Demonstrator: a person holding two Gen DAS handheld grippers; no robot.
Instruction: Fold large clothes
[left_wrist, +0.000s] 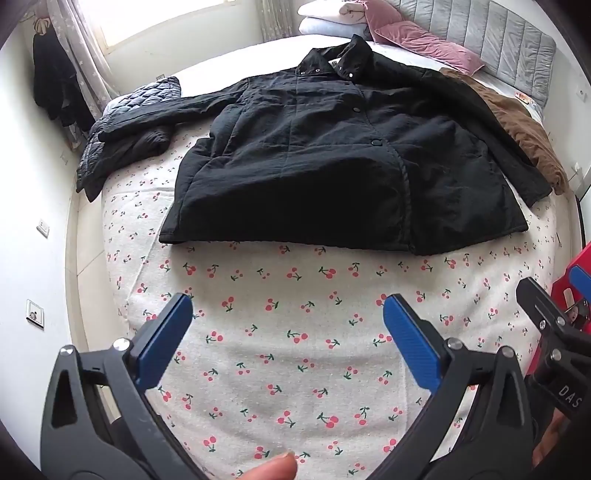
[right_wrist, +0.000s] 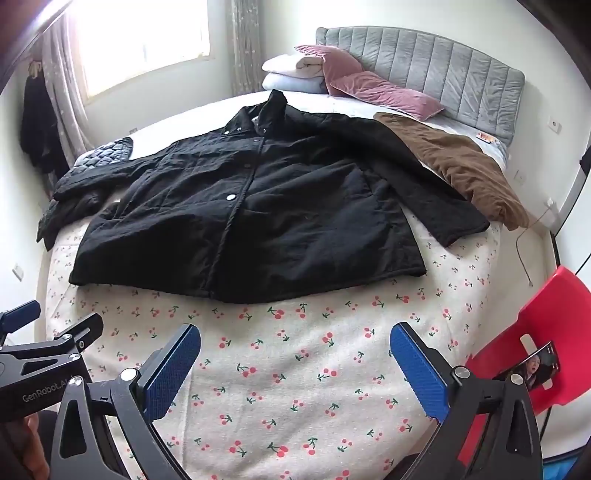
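Note:
A large black quilted jacket (left_wrist: 332, 155) lies flat and front up on the cherry-print bed sheet (left_wrist: 280, 350), snaps closed, both sleeves spread outward. It also shows in the right wrist view (right_wrist: 251, 218). My left gripper (left_wrist: 288, 306) is open and empty, held above the sheet below the jacket's hem. My right gripper (right_wrist: 295, 336) is open and empty, also short of the hem, beside the left one. Each gripper's edge shows in the other's view.
A brown garment (right_wrist: 461, 166) lies under the jacket's right sleeve. A dark quilted garment (left_wrist: 122, 122) lies at the left sleeve. Pillows (right_wrist: 380, 92) and folded bedding (right_wrist: 291, 74) sit by the grey headboard (right_wrist: 443, 70). A red chair (right_wrist: 535, 350) with a phone (right_wrist: 535, 365) stands at right.

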